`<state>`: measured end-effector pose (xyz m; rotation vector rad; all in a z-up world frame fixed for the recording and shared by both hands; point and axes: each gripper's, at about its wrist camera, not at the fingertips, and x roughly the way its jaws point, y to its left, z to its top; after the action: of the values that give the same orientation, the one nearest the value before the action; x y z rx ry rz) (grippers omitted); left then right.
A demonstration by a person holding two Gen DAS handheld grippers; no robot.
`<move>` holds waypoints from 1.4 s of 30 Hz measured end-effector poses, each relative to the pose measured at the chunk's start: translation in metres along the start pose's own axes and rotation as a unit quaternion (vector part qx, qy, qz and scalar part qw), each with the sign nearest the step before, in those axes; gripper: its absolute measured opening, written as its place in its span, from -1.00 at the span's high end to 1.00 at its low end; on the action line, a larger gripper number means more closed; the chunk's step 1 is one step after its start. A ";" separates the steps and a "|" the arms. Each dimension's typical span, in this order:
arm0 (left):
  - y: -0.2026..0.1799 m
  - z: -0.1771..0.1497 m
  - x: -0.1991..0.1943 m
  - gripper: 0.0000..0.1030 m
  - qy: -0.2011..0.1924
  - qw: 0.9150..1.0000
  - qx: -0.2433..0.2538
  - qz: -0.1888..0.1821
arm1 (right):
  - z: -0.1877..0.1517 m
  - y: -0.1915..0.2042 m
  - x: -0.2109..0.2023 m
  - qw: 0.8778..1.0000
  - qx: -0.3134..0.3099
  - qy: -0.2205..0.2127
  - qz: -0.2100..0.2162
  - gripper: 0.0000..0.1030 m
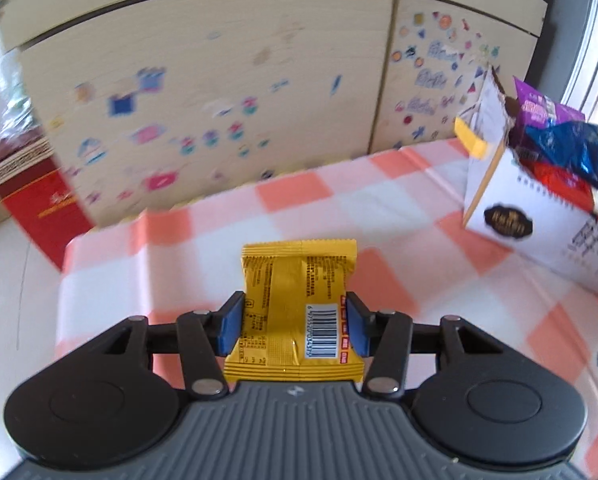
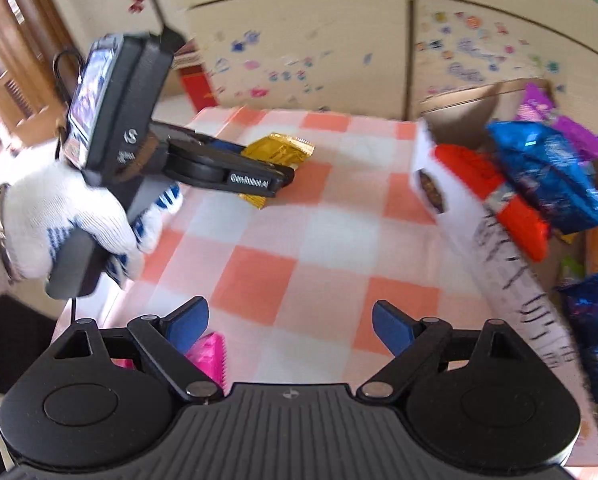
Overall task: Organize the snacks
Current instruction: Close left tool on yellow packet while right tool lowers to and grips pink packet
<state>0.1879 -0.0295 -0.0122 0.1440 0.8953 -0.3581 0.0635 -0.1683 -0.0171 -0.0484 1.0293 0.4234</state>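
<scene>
A yellow snack packet (image 1: 295, 312) with a barcode sits between the blue pads of my left gripper (image 1: 293, 326), which is shut on it above the checked tablecloth (image 1: 339, 200). In the right wrist view the same yellow packet (image 2: 279, 150) shows beyond the left gripper (image 2: 267, 168), carried by a gloved hand (image 2: 67, 220). My right gripper (image 2: 291, 324) stands open with only tablecloth between its pads. A pink packet (image 2: 209, 354) lies under its left finger. A white carton (image 1: 531, 216) at the right holds red, blue and purple snack bags; it appears as the white carton (image 2: 499, 248) in the right wrist view.
A pale wooden cabinet (image 1: 219, 80) covered in stickers stands behind the table. A red box (image 1: 39, 208) with a stack on top sits on the floor at the left. More blue bags (image 2: 595, 320) lie at the far right beside the carton.
</scene>
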 end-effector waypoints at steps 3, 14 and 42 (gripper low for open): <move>0.008 -0.013 -0.012 0.00 0.005 1.000 -0.002 0.005 | -0.006 0.015 0.006 0.999 -0.042 0.017 0.028 -0.81; 0.011 -0.050 -0.045 0.00 0.007 1.000 -0.006 0.000 | -0.040 0.067 0.017 0.953 -0.289 0.037 0.084 -0.81; -0.004 -0.081 -0.072 -0.02 0.011 1.000 -0.008 0.006 | -0.025 0.052 0.028 0.983 -0.183 0.021 0.012 -0.34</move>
<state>0.0861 0.0060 -0.0058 0.1391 0.9176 -0.3392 0.0369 -0.1174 -0.0453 -0.3759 0.9827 0.6313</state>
